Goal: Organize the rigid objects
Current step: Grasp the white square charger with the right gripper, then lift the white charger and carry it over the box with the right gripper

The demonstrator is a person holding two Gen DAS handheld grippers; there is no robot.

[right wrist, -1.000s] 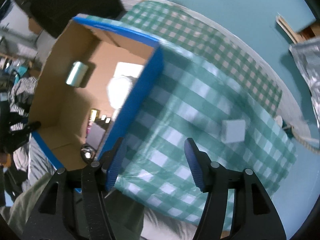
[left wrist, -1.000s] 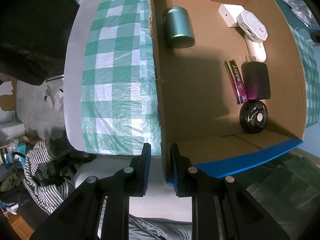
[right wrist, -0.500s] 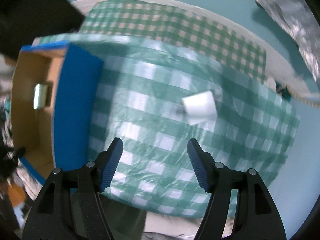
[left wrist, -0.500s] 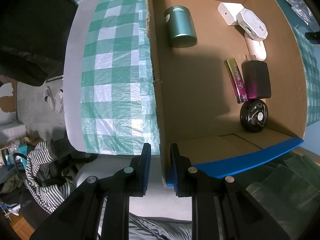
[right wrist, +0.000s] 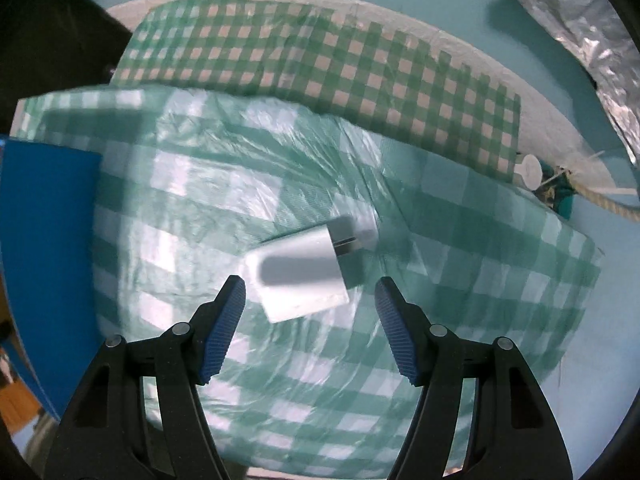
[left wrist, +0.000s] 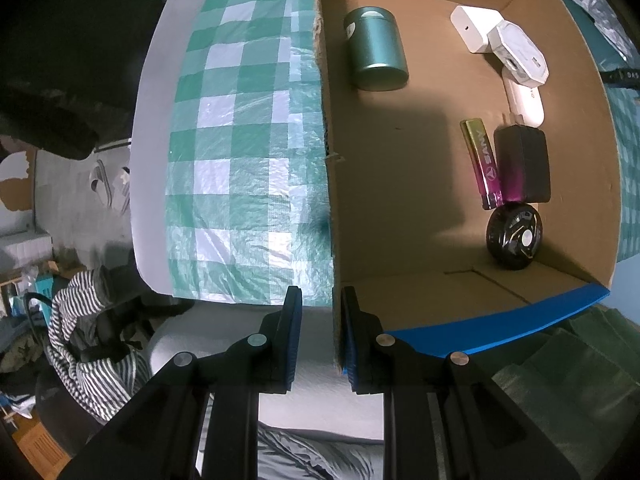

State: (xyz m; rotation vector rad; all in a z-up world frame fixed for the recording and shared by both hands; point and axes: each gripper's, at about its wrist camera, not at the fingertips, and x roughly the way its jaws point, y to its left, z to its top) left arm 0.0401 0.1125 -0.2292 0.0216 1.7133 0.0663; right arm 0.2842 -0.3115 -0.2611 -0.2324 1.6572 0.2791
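A white plug-in charger (right wrist: 300,272) lies on the green checked cloth (right wrist: 200,184), its prongs toward the upper right. My right gripper (right wrist: 310,284) hangs open just above it, one finger on each side, not touching. My left gripper (left wrist: 319,296) is shut on the near wall of the open cardboard box (left wrist: 400,184). Inside the box lie a green tin (left wrist: 376,54), white chargers (left wrist: 520,56), a purple-gold lighter (left wrist: 482,164), a black adapter (left wrist: 524,164) and a black round gadget (left wrist: 514,238).
The box's blue outer side (right wrist: 48,240) stands left of the charger. A second, finer checked cloth (right wrist: 320,48) lies beyond it, with a rope (right wrist: 600,196) and foil sheet (right wrist: 580,20) at the right. Striped clothing (left wrist: 80,352) sits below the table's left edge.
My right gripper swung right, away from the box, and came down over the white charger, which now looms larger between its fingers. The jaws stand a little wider. The left gripper kept still.
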